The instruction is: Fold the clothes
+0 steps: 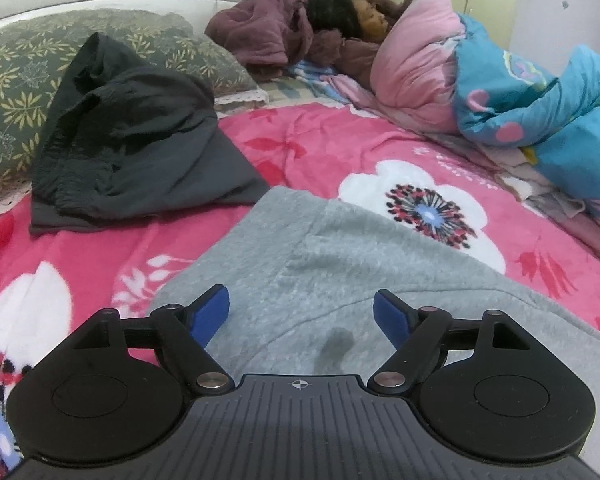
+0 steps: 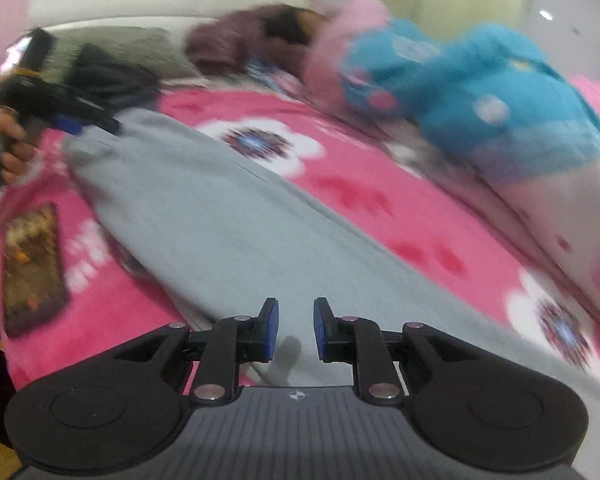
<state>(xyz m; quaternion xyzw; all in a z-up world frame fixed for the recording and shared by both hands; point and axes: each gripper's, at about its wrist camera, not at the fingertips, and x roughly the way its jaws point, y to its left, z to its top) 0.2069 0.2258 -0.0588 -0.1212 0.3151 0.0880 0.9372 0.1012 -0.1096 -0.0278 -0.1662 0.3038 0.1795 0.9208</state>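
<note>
Left tool (image 1: 301,316): jaws spread wide, nothing between the blue pads (image 1: 210,316), hovering just above the light grey fleece garment (image 1: 340,272).

Right tool (image 2: 296,330): jaws narrow with a small gap, nothing clamped; it also sits over the grey garment. That view is heavily motion-blurred.

The grey garment lies flat across the pink floral blanket (image 1: 320,152) on the bed, running diagonally from the near edge toward the left tool.

A dark grey crumpled garment (image 1: 132,140) is heaped against the green leaf-print pillow (image 1: 24,80), well apart from the grey one.

A phone with a lit screen (image 2: 32,268) lies on the blanket left of the grey garment.

A person (image 1: 340,20) lies at the head of the bed beside a bunched blue and pink quilt (image 1: 540,108).
</note>
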